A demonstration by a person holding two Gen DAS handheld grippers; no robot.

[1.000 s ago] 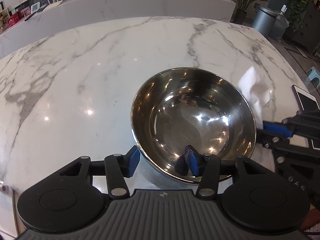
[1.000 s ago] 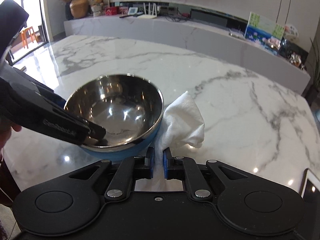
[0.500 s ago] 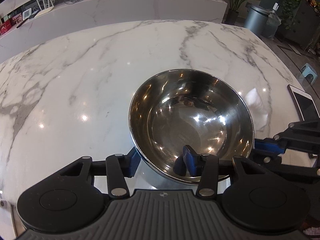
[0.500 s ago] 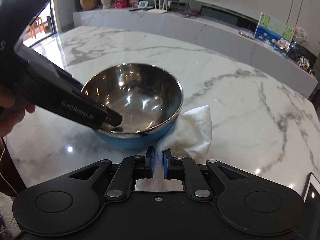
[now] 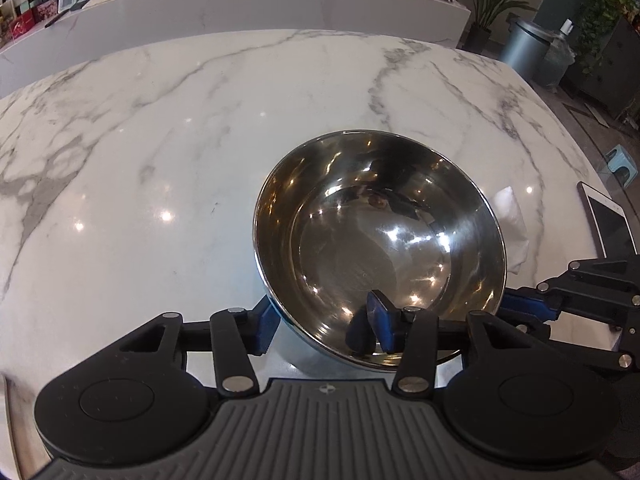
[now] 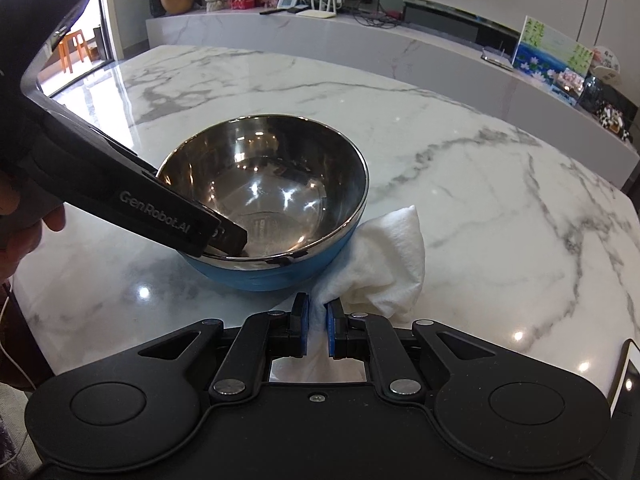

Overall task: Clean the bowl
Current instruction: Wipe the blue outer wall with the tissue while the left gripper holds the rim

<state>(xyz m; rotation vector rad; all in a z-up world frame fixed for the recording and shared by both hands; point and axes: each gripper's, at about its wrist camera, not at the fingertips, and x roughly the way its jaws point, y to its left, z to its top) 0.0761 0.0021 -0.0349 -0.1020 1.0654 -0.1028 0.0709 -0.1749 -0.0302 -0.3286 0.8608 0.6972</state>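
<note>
The left gripper (image 5: 324, 326) is grasping the near wall of the bowl (image 5: 380, 240), one blue pad sitting inside the steel and the other pressing the blue outside. The right gripper (image 6: 318, 326) is clenching a bunch of the white cloth (image 6: 384, 264) between its pads, and the rest of the cloth is spilling forward, touching the outer right side of the bowl. The bowl is standing upright on the marble table (image 6: 480, 184), toward the near edge, with its shiny inside showing nothing in it. A hand (image 6: 24, 232) is holding the left gripper's body at the left border of the right wrist view. A tablet (image 5: 608, 220) is lying near the table's right edge.
</note>
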